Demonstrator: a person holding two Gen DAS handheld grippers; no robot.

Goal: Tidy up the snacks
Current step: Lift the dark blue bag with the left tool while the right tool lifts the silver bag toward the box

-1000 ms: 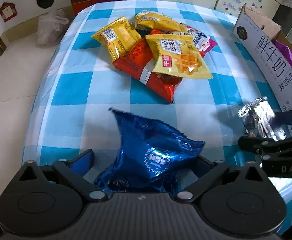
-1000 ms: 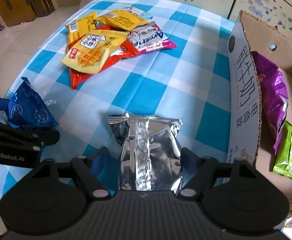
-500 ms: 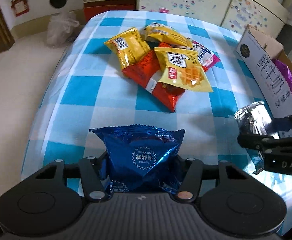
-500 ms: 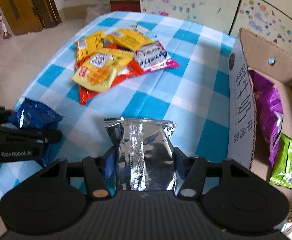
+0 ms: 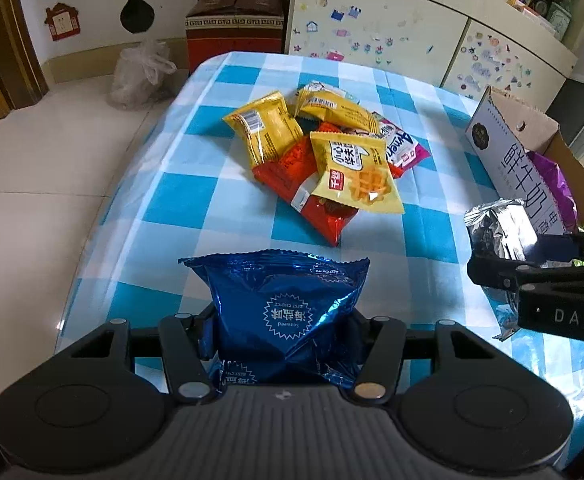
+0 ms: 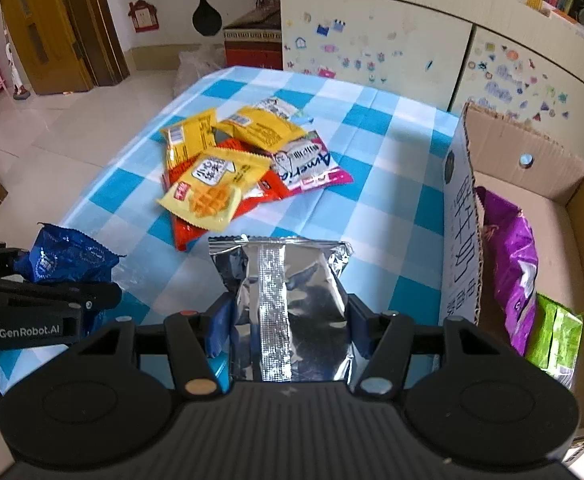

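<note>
A second ago my left gripper (image 5: 282, 334) stood wide around the blue seaweed packet (image 5: 284, 312), which lay crumpled and skewed on the checked tablecloth (image 5: 180, 200); my jaws have since closed on its lower part, and the packet now stands straightened between my pads, its crimped top edge level and clear of the cloth. My right gripper (image 6: 288, 332) has likewise closed from a looser stance onto the silver foil packet (image 6: 288, 292), now clamped at both sides and raised off the cloth. Both hands have risen, so the snack pile (image 5: 324, 160) and the cardboard box (image 6: 532, 184) appear lower and farther off in both wrist views.
</note>
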